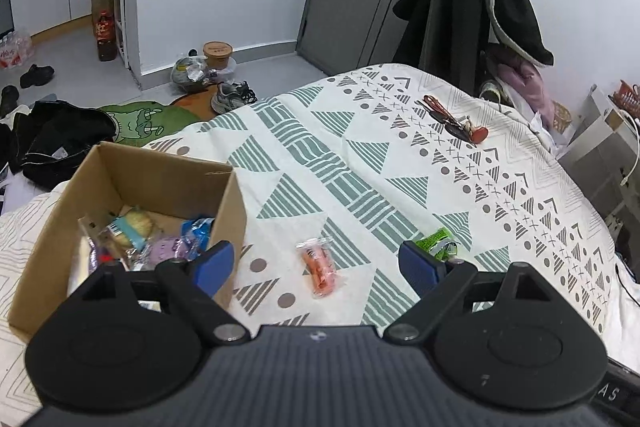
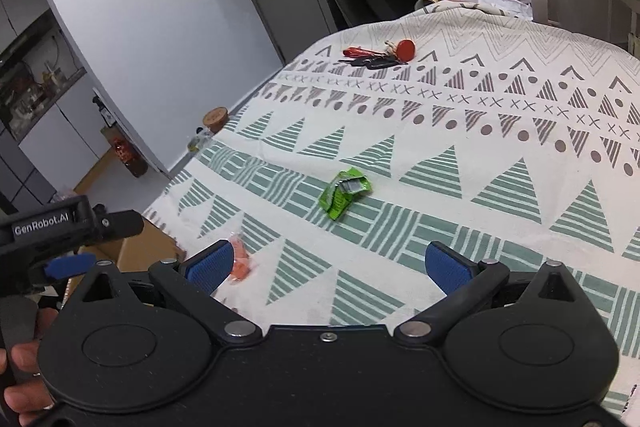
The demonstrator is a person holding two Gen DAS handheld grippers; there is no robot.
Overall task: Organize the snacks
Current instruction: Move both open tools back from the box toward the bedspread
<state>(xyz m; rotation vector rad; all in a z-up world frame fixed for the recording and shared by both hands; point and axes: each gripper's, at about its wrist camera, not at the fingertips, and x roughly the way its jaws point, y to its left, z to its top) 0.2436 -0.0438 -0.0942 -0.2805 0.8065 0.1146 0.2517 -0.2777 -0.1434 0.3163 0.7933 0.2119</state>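
Observation:
An orange snack packet [image 1: 321, 269] lies on the patterned bedspread, between and just beyond the fingers of my left gripper [image 1: 316, 265], which is open and empty. A green snack packet [image 1: 436, 241] lies behind its right fingertip. To the left stands a cardboard box [image 1: 160, 179] holding several wrapped snacks [image 1: 136, 229]. In the right wrist view the green packet [image 2: 345, 191] lies well ahead of my right gripper [image 2: 330, 265], open and empty. The orange packet [image 2: 241, 259] shows beside its left finger. The left gripper [image 2: 68, 231] is at the left edge.
A bunch of keys with a red tag [image 1: 452, 121] [image 2: 378, 57] lies farther up the bed. Dark clothes [image 1: 476, 7] hang at the bed's far end. Shoes [image 1: 232, 95], bags and a bottle [image 1: 106, 35] sit on the floor to the left. A hand [image 2: 24, 383] holds the left gripper.

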